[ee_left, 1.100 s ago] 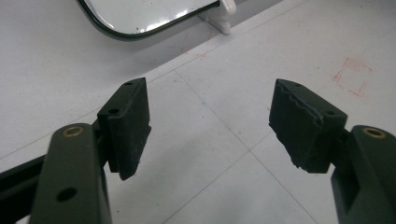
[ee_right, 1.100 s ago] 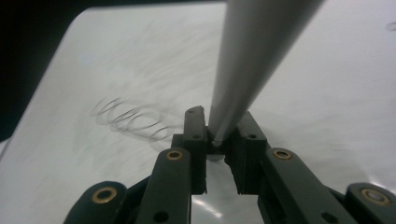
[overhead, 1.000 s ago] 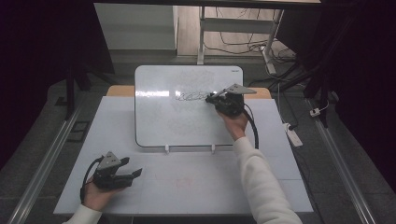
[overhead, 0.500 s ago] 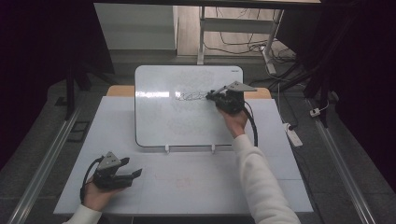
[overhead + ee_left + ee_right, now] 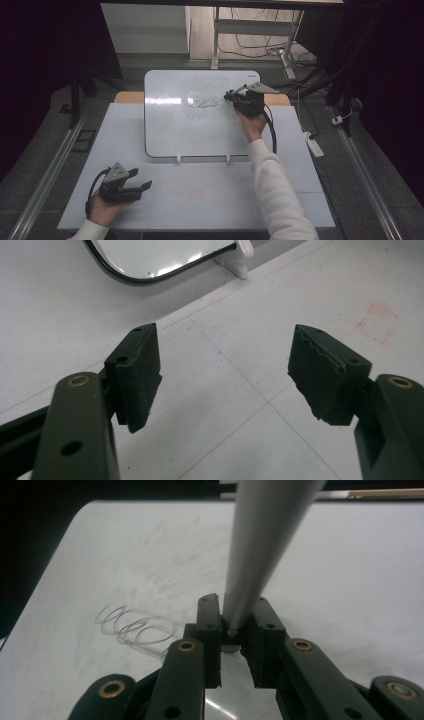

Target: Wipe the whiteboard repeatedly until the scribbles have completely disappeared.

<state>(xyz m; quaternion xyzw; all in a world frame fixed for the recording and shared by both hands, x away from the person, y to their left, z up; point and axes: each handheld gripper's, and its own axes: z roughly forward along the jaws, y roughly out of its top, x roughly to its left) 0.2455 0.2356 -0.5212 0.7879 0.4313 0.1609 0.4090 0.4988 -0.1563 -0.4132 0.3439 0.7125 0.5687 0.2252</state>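
A whiteboard (image 5: 200,120) stands propped on two small white feet near the far edge of the table (image 5: 210,200), its face tilted toward the person. The right gripper (image 5: 231,95) is up at the board's upper right part, its jaws closed tight on a grey marker (image 5: 260,550). In the right gripper view the marker rises steeply from between the jaws, and its lower end is pinched by the pads; whether its tip touches the board cannot be told. Just to the left of the gripper on the board lies a scribble of overlapping loops (image 5: 203,103), and in the right gripper view the same loops (image 5: 135,627) sit to the left of the jaws. Faint grey smears cover much of the board's surface. The left gripper (image 5: 142,186) rests near the table's front left corner, held in the left hand (image 5: 102,210), well apart from the board. Its jaws stand wide with nothing between them, and the left gripper view shows bare table under them, a corner of the board (image 5: 150,260) and one white foot (image 5: 241,257) beyond. A faint red square (image 5: 378,322) is marked on the table to the right of the jaws.
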